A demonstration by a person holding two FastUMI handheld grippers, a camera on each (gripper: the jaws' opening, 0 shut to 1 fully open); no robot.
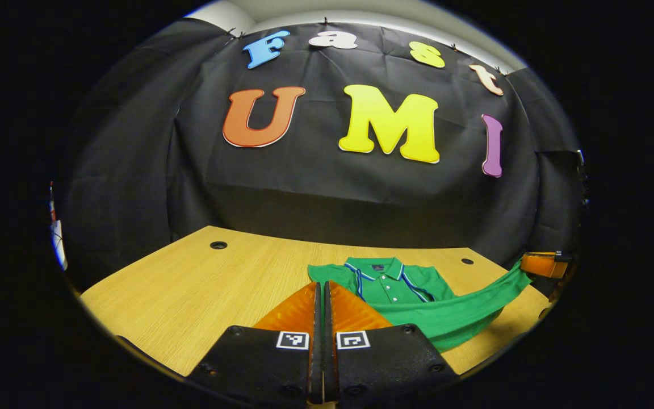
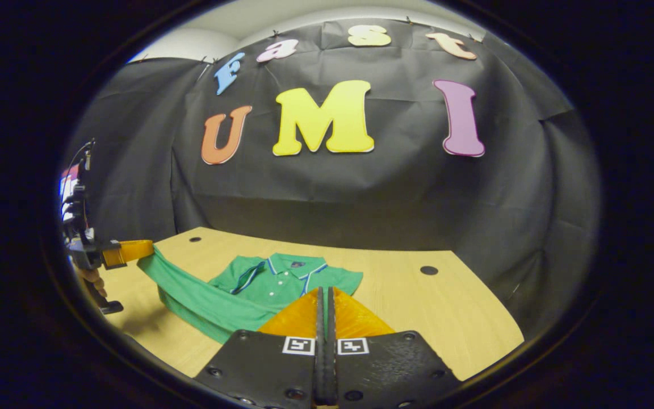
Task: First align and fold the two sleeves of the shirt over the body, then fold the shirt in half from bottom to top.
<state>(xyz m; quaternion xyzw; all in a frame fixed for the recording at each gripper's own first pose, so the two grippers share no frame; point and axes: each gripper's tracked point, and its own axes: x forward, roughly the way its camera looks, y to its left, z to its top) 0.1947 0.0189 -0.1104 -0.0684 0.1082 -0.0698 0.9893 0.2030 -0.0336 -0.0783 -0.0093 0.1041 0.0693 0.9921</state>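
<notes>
right now your left gripper (image 1: 323, 295) sits low at the bottom centre of the left gripper view, its fingers (image 1: 297, 311) pressed together so only a thin dark seam runs between them, their tips over the near edge of the green shirt (image 1: 395, 284); whether any cloth is caught in that seam you cannot tell from here. in the right gripper view your right gripper (image 2: 325, 298) shows the same pose at the bottom centre, fingers (image 2: 355, 318) pressed together over the shirt's (image 2: 281, 278) front edge, and again the seam hides whether fabric is pinched.

farther off, at the left edge of the right gripper view, the other gripper (image 2: 134, 250) is held raised above the counter (image 2: 418, 318) by a hand (image 2: 91, 278), and a long band of green fabric (image 2: 191, 289) stretches from its tip down to the shirt body. in the left gripper view the same thing appears mirrored at the right edge, a gripper (image 1: 540, 264) with a taut band of fabric (image 1: 474, 301) rising to it.

the shirt lies on the wooden counter (image 1: 191, 295) near the middle of each view, collar (image 1: 381, 267) toward the black cloth wall (image 1: 332, 193), buttoned placket with white and blue trim facing up.
</notes>
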